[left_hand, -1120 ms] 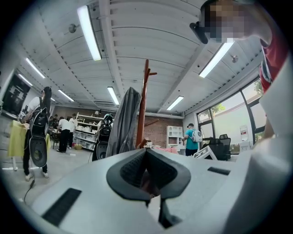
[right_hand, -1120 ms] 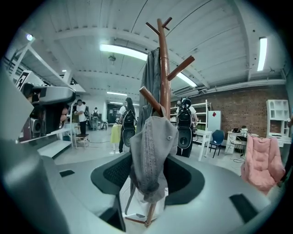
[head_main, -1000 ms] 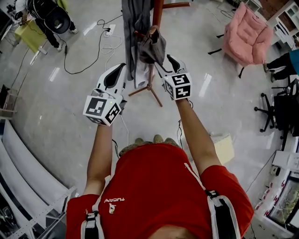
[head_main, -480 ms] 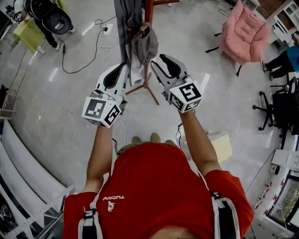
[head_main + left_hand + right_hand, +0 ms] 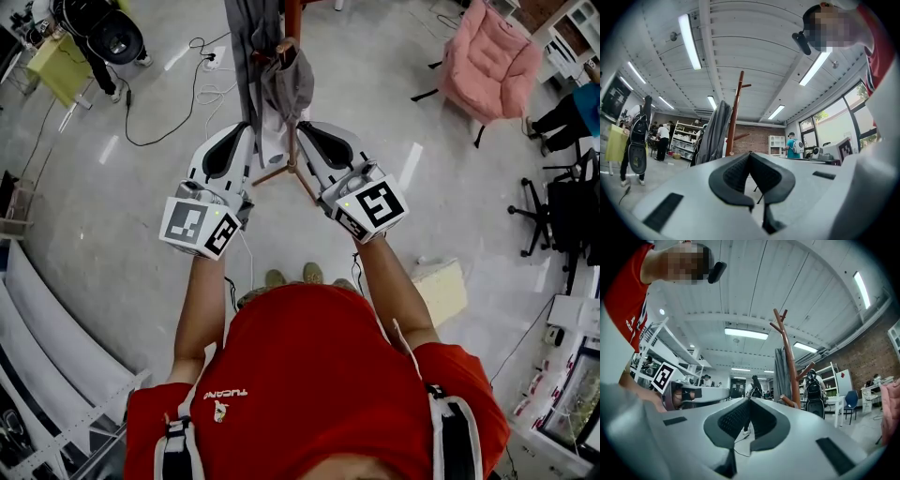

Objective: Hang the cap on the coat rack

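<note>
Status: the grey fabric cap [image 5: 291, 86] hangs on a short peg [image 5: 284, 46] of the red-brown wooden coat rack [image 5: 292, 13]. Its body droops from the peg toward the floor. On this evidence the hanging step is judged complete.

Left gripper [image 5: 247, 127]: jaws fully together, with nothing between them. The left gripper view shows the pads meeting along one seam.

Right gripper [image 5: 301, 126]: jaws fully together and empty. The right gripper view shows the same closed seam [image 5: 749, 400].

Key relation: the cap lies on the far side of both sets of jaws, on the centre line between them, and clear of both. The two grippers flank the rack pole from the near side, left gripper on the left and right gripper on the right, with their jaws converging toward the pole. The cap sits slightly right of the pole, so the right gripper is the nearer of the two. The cap's long axis runs down from the peg, along the pole.

A long grey garment [image 5: 247, 37] hangs on the left side of the same rack, just beside the cap.

Judgement: any correction to the cap would fall to the right gripper, approaching from the near right.
</note>
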A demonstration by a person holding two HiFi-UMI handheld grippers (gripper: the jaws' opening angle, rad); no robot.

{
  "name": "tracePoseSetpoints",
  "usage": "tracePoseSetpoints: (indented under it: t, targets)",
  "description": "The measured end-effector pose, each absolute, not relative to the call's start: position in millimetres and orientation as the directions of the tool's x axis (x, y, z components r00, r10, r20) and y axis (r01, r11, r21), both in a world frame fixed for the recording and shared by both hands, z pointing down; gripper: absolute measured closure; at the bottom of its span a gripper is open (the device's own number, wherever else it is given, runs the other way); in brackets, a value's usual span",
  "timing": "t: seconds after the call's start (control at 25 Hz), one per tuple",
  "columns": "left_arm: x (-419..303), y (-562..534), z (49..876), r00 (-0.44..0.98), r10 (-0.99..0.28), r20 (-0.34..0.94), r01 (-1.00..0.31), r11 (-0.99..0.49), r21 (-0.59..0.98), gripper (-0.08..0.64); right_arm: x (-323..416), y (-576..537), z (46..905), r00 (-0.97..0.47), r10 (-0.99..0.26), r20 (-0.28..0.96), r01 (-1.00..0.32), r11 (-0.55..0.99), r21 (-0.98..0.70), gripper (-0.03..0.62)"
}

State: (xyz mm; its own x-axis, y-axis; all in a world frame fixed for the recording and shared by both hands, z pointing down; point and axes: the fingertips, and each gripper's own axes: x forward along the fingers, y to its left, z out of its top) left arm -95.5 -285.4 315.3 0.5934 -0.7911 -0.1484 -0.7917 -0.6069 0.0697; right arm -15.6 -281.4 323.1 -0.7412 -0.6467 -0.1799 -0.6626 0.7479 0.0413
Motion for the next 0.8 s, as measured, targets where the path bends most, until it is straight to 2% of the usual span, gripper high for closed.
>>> tracePoseSetpoints:
  t: [0.8]
  targets:
    - [-98.4, -284.0, 315.7, 0.594, -0.788, -0.161, -0.787, -0.611, 0.090, 0.551, -19.1, -279.0, 325.8, -0.727, -0.666, -0.168, -0.681, 0.731, 0.043, 0.569]
